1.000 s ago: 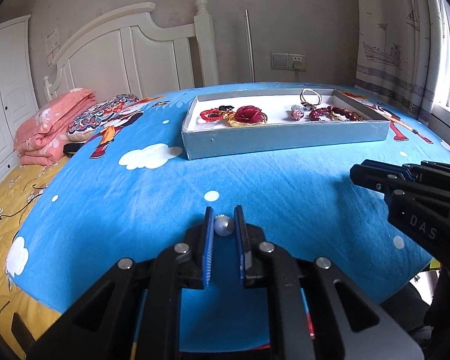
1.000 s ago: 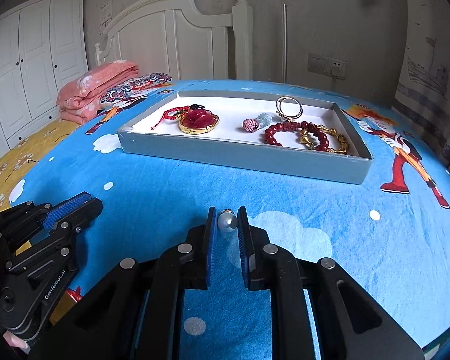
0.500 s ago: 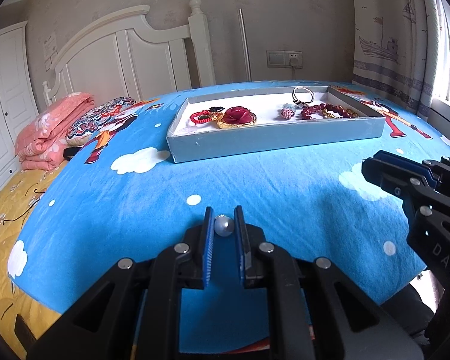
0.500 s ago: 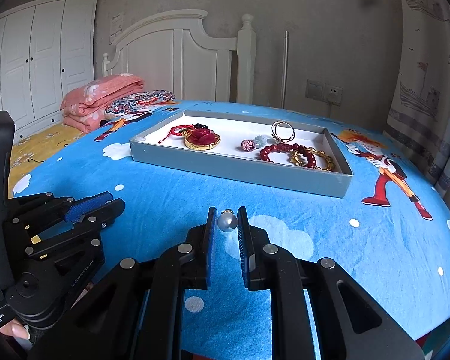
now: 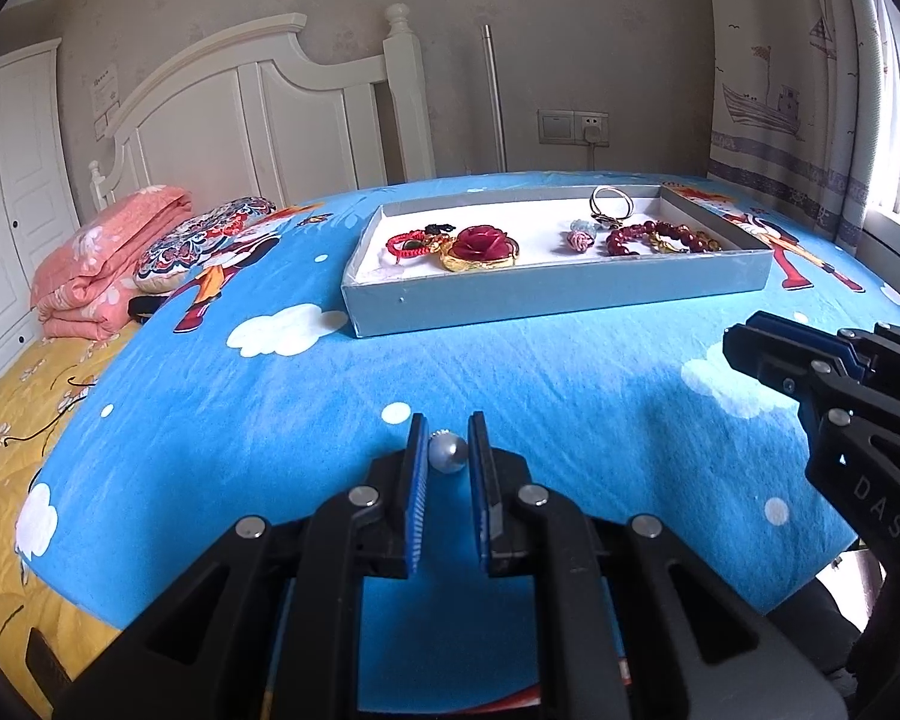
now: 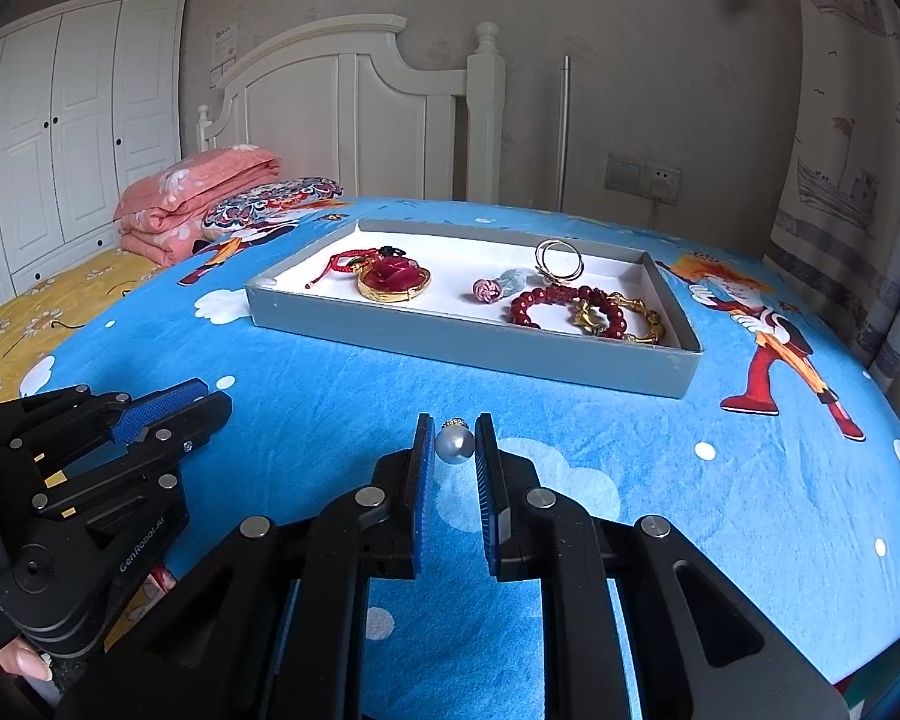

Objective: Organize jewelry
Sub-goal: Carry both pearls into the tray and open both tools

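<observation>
A grey tray (image 5: 546, 297) (image 6: 468, 339) lies on the blue bed sheet. It holds a red rose pendant (image 5: 483, 246) (image 6: 393, 279), a red cord bracelet (image 5: 411, 243), a red bead bracelet (image 6: 561, 303), a gold chain (image 6: 627, 318), a ring (image 6: 558, 258) and small charms. My left gripper (image 5: 447, 453) is shut on a grey pearl earring (image 5: 447, 454). My right gripper (image 6: 455, 444) is shut on a second grey pearl earring (image 6: 455, 444). Both are held above the sheet, well short of the tray.
A folded pink quilt (image 5: 105, 267) and a patterned pillow (image 5: 201, 240) lie at the left by the white headboard (image 6: 354, 114). A curtain (image 5: 810, 90) hangs at the right. A white wardrobe (image 6: 60, 120) stands at the far left.
Both grippers have pulled back and risen a little from the tray, each still holding its pearl earring. The tray looks farther away.
</observation>
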### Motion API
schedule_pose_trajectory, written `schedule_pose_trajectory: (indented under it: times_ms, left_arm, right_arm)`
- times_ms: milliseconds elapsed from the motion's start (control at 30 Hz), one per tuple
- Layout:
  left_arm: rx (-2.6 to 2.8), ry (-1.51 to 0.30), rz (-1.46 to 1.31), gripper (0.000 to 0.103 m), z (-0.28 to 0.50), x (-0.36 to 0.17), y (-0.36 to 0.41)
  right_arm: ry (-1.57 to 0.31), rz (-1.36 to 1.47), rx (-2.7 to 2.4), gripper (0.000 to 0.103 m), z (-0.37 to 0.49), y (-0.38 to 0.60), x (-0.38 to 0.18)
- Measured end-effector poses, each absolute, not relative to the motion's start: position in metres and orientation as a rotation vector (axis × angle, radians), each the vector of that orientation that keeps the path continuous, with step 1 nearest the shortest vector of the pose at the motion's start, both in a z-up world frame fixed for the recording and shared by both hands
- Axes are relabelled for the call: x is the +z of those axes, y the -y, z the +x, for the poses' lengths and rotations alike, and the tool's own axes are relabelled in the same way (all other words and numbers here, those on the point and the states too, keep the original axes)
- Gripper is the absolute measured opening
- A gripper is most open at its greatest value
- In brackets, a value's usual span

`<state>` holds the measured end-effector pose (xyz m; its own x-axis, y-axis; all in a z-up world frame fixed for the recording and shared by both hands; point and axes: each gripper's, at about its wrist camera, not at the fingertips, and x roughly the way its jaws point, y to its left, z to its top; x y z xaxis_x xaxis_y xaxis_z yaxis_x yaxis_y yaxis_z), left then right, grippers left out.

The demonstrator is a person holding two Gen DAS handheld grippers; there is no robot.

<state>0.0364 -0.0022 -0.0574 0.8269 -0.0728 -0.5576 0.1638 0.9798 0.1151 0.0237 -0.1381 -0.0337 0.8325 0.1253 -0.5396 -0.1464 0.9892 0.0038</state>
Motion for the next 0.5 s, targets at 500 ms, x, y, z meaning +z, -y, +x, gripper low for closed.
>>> schedule_pose_trajectory:
  times_ms: [500]
  left_arm:
    - [-0.148, -0.559, 0.148, 0.013, 0.103, 0.008, 0.015]
  right_arm:
    - [-0.644, 0.012, 0.126, 0.015, 0.095, 0.152, -0.002]
